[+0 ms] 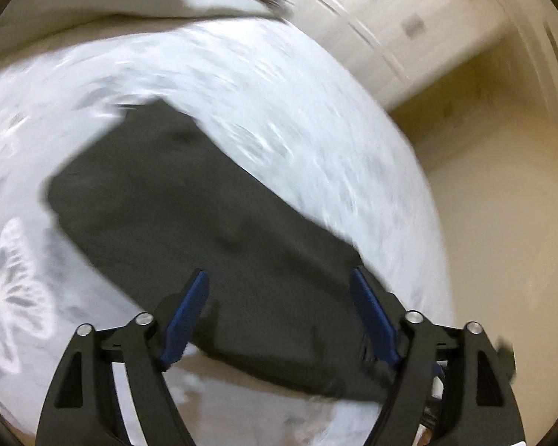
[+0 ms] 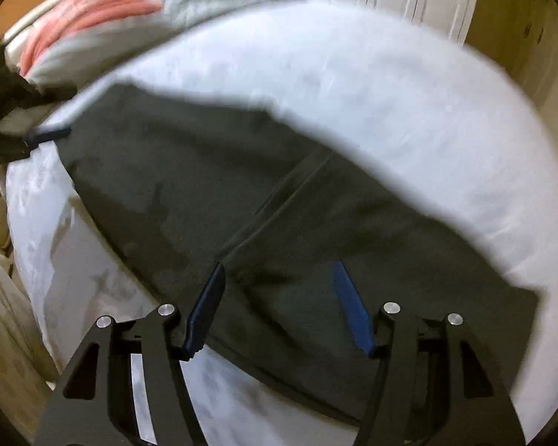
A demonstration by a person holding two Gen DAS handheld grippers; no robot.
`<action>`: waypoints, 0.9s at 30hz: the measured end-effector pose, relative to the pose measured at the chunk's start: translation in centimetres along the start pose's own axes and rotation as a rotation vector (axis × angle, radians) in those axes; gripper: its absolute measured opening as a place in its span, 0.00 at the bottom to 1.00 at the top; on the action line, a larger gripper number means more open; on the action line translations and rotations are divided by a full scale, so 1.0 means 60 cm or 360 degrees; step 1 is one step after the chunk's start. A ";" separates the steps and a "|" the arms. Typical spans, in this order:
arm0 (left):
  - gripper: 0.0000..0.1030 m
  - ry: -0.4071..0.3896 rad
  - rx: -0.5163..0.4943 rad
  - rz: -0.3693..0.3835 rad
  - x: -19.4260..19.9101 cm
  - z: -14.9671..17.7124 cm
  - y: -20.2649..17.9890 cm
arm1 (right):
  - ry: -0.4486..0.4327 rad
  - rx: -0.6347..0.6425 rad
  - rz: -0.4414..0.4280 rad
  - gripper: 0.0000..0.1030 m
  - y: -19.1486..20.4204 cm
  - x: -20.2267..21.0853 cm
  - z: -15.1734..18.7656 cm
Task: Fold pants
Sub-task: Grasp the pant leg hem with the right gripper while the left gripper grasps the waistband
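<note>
White butterfly-print bedsheet (image 1: 316,119), pink cloth (image 2: 93,11) near its edge.

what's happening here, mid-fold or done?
Mid-fold, apparently. A person works two handheld grippers over dark pants lying folded lengthwise on a white bedspread. The right gripper hangs open above the pants near a folded edge; the left gripper is open over the other end. Neither grips cloth. Laundry pile sits behind.

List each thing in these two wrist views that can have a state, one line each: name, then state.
pants: dark, lying flat on the bed, folded into a long strip.
left gripper: open, over one end of the pants.
right gripper: open, nothing pinched.
bed sheet: white, spread out.
bedding pile: heaped beyond the pants.
</note>
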State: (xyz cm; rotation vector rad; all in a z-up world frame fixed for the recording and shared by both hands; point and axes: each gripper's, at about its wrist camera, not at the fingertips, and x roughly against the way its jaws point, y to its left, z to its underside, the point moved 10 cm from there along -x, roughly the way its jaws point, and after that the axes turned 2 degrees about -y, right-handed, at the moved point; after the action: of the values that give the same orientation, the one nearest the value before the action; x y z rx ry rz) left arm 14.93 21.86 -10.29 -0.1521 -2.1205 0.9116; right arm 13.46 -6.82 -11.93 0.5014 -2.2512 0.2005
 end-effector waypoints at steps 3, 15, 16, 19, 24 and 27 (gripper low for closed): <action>0.74 -0.0064 0.0284 -0.0055 0.028 -0.033 0.094 | -0.0204 -0.0211 0.0126 0.95 -0.107 0.103 -0.002; 0.74 -0.0023 0.0580 -0.0114 -0.037 -0.028 0.170 | 0.0193 -0.1239 0.0055 0.96 -0.318 0.047 0.226; 0.74 -0.0031 0.0560 -0.0140 -0.041 -0.028 0.164 | 0.0161 -0.1215 0.0088 0.84 -0.317 0.045 0.220; 0.12 0.0021 0.0506 -0.0100 -0.058 -0.021 0.144 | 0.0121 -0.1131 0.0055 0.13 -0.298 0.051 0.208; 0.08 0.0007 0.0465 0.0116 -0.016 -0.019 0.092 | -0.0080 -0.1078 -0.0079 0.07 -0.297 0.140 0.168; 0.08 0.0112 0.0393 0.0114 -0.015 0.017 0.082 | -0.0127 -0.1078 0.0021 0.07 -0.336 0.190 0.190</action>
State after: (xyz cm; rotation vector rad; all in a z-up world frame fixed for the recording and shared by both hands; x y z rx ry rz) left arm 13.89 24.57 -14.49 -0.1320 -1.9299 1.1847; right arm 7.26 -31.89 -11.35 0.1283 -2.2233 -0.5702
